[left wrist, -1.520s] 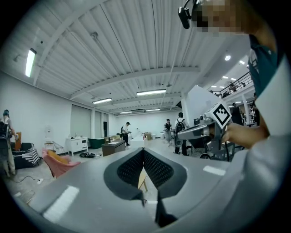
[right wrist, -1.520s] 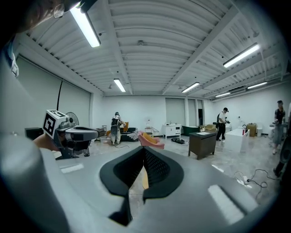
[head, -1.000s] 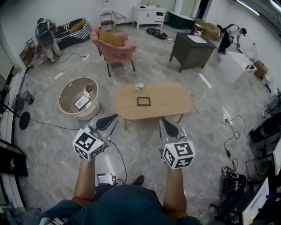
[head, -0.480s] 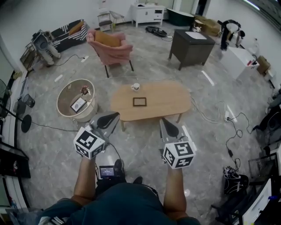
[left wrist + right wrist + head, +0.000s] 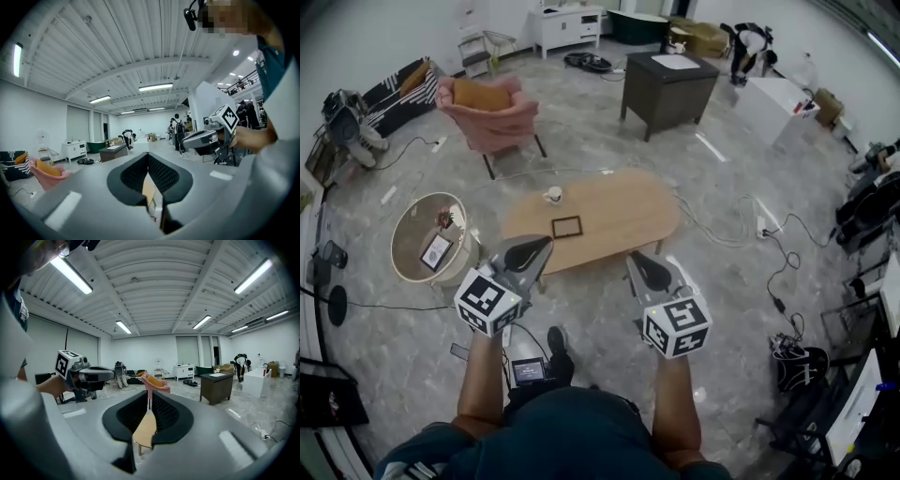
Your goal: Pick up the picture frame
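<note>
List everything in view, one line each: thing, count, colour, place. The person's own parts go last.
coffee table: one, light wood, oval, middle of the floor
picture frame: one, dark, lying flat on the coffee table
mug: one, white, on the coffee table beyond the frame
armchair: one, pink with an orange cushion, behind the coffee table
side table: one, pale, round, left of the coffee table
cabinet: one, dark, far side on the right
sideboard: one, white, at the back wall
left gripper: one, grey, shut and empty, short of the table
right gripper: one, grey, shut and empty, short of the table
</note>
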`<act>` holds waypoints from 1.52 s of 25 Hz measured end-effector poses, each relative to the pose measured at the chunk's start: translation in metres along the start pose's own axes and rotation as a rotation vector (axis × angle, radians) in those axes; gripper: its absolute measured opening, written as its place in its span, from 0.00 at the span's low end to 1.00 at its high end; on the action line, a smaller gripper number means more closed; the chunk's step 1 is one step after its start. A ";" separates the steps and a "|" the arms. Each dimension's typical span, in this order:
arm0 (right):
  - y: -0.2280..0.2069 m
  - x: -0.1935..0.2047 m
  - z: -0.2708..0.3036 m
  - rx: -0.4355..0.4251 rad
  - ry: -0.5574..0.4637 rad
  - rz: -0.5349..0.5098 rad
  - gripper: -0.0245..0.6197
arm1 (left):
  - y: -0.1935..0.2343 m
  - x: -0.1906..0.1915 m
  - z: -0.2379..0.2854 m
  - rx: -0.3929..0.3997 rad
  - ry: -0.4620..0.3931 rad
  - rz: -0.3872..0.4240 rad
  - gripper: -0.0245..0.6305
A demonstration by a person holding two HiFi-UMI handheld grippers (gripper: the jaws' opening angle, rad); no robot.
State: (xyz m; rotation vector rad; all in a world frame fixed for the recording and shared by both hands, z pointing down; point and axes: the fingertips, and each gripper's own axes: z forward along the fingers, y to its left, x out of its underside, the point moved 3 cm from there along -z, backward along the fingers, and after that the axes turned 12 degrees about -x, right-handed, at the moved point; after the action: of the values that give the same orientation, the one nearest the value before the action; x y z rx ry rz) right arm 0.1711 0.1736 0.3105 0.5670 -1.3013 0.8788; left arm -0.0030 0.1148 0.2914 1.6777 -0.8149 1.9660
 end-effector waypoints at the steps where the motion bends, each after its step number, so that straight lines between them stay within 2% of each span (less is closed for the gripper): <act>1: -0.007 -0.003 0.007 0.006 0.003 -0.002 0.07 | 0.006 0.000 0.011 0.014 -0.005 -0.002 0.04; 4: -0.028 -0.014 0.039 0.020 0.012 -0.005 0.10 | 0.035 0.001 0.044 0.046 -0.013 -0.006 0.04; 6: -0.040 -0.020 0.064 0.025 0.017 -0.001 0.12 | 0.059 0.003 0.064 0.060 -0.014 -0.018 0.10; 13: -0.080 -0.042 0.144 0.056 0.027 0.016 0.15 | 0.134 0.004 0.129 0.113 -0.027 -0.038 0.14; 22: -0.117 -0.063 0.228 0.068 0.050 0.028 0.20 | 0.209 0.016 0.180 0.144 -0.031 -0.068 0.20; 31: -0.155 -0.055 0.301 -0.028 0.093 0.069 0.23 | 0.263 0.042 0.204 0.069 0.032 -0.087 0.22; 38: -0.218 -0.039 0.372 -0.120 0.129 0.094 0.25 | 0.311 0.088 0.243 -0.053 0.141 -0.126 0.24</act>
State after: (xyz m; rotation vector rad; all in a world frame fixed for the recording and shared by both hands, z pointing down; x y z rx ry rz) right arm 0.1321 -0.2528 0.3736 0.3520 -1.2618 0.8926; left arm -0.0456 -0.2832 0.3520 1.5038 -0.6866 1.9337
